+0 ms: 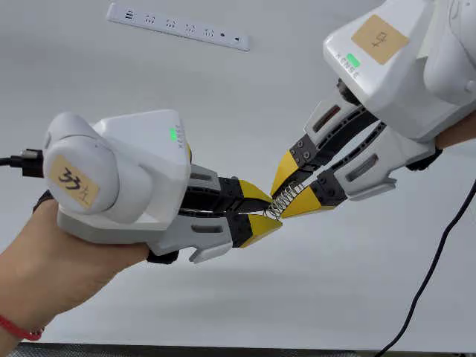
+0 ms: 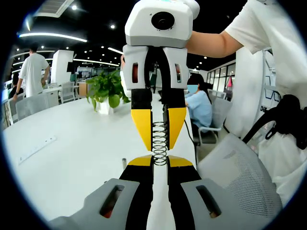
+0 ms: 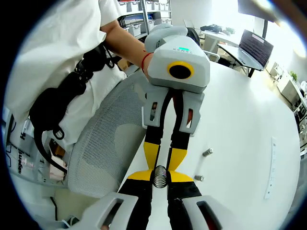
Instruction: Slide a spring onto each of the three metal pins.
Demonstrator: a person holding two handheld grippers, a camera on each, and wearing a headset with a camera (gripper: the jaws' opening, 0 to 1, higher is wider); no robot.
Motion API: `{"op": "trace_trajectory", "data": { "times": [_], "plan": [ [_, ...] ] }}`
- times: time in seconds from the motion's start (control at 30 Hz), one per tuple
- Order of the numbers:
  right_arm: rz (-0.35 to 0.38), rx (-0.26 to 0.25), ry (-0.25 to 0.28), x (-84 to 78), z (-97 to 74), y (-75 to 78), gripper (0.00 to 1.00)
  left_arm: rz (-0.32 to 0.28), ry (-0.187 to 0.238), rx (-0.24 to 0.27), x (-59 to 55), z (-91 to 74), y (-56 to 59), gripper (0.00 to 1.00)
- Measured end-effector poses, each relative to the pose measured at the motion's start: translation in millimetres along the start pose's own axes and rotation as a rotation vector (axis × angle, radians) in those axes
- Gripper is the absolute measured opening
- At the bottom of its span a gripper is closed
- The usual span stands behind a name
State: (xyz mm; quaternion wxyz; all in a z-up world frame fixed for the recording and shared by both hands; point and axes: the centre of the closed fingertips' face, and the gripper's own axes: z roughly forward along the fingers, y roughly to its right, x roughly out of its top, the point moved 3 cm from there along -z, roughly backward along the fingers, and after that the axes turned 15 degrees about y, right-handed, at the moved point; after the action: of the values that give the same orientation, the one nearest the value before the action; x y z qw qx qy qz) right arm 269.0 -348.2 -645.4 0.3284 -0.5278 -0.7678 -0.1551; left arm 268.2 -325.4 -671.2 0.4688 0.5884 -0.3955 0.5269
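Observation:
My left gripper (image 1: 268, 211) comes in from the left and is shut on a thin metal pin, which is mostly hidden inside the spring. The coiled steel spring (image 1: 283, 199) bridges the two sets of yellow fingertips. My right gripper (image 1: 295, 195) reaches down from the upper right and is shut on the spring. In the left gripper view the spring (image 2: 159, 142) hangs between the right gripper's fingers and meets my own tips (image 2: 159, 161). In the right gripper view the spring (image 3: 159, 177) shows end-on. Two more pins (image 3: 207, 152) (image 3: 198, 178) stand on the white table.
A white power strip (image 1: 178, 26) lies at the table's far edge. A black cable (image 1: 435, 268) runs down the right side. A grey mesh chair (image 3: 108, 148) stands by the table edge. People and a potted plant (image 2: 108, 91) are in the background.

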Motion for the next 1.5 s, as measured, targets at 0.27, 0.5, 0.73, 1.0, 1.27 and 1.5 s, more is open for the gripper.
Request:
{"op": "trace_trajectory", "data": {
  "times": [0.27,0.5,0.73,1.0,1.27,1.5],
  "plan": [
    [-0.002,0.001,-0.009,-2.7,-0.7,-0.3,0.07,-0.008,0.004,-0.001,-0.5,-1.1,0.0,0.06],
    [0.006,0.0,-0.007,-0.2,2.5,-0.4,0.06,-0.007,0.002,-0.002,-2.1,-2.9,0.1,0.06],
    [0.011,-0.003,-0.001,0.8,3.6,-0.3,0.06,-0.011,0.003,-0.001,-2.7,-3.5,0.0,0.07],
    [0.016,-0.013,0.006,3.0,2.9,-0.6,0.06,-0.012,0.0,0.008,-3.6,-4.9,-1.0,0.13],
    [0.027,-0.034,0.009,-0.2,-1.3,1.6,0.06,-0.012,-0.004,0.035,-4.4,-14.1,-4.1,0.16],
    [0.055,-0.078,0.011,-7.4,-11.9,4.6,0.06,0.002,-0.022,0.067,-7.1,-29.3,-8.1,0.23]
  ]
}}
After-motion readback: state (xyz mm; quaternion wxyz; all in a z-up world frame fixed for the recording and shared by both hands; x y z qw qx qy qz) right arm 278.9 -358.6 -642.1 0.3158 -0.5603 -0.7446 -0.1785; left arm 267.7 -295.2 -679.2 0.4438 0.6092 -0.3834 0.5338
